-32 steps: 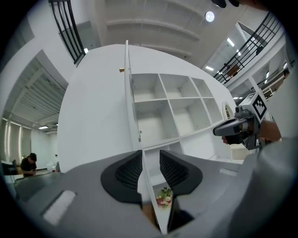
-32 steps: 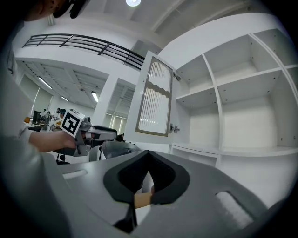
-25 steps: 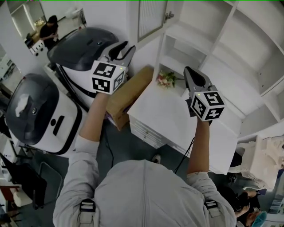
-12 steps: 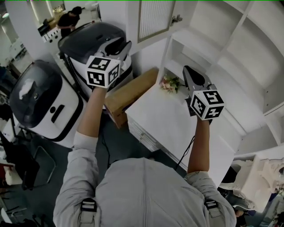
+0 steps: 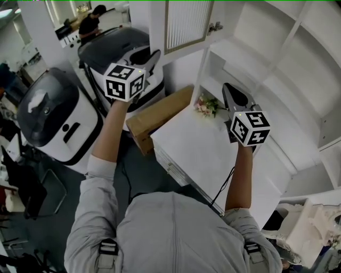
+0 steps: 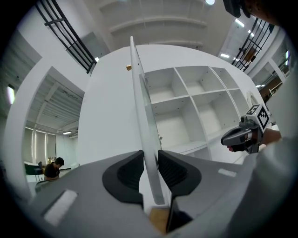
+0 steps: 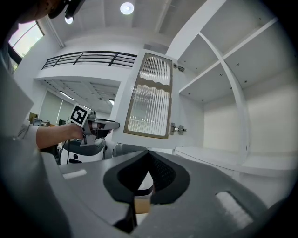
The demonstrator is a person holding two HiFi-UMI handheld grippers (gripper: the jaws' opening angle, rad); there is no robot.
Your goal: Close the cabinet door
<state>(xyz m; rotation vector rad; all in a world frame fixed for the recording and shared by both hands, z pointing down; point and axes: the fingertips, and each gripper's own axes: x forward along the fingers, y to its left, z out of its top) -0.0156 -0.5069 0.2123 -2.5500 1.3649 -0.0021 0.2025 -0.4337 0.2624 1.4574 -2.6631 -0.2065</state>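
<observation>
Now left tongs (image 6: 150, 155) just tightening on cabinet door (image 6: 139, 93) edge; right tongs (image 7: 148, 153) closed.

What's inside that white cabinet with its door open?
Bare white shelves, every compartment in view empty. A small bunch of flowers sits on the counter below them. The right gripper covers part of that lowest niche.

White-walled hall under round ceiling light (image 7: 126, 8); black-railed mezzanine (image 7: 88, 58) overhead. Open white shelving (image 5: 277, 48) fills right side, white drawer unit (image 5: 213, 154) before it, small flower bunch (image 5: 205, 105) on top. Cardboard box (image 5: 160, 114) against unit's left end. Two black-and-white domed machines (image 5: 53, 117) stand on dark floor (image 5: 139, 170). Person (image 5: 93, 18) at far desk.
</observation>
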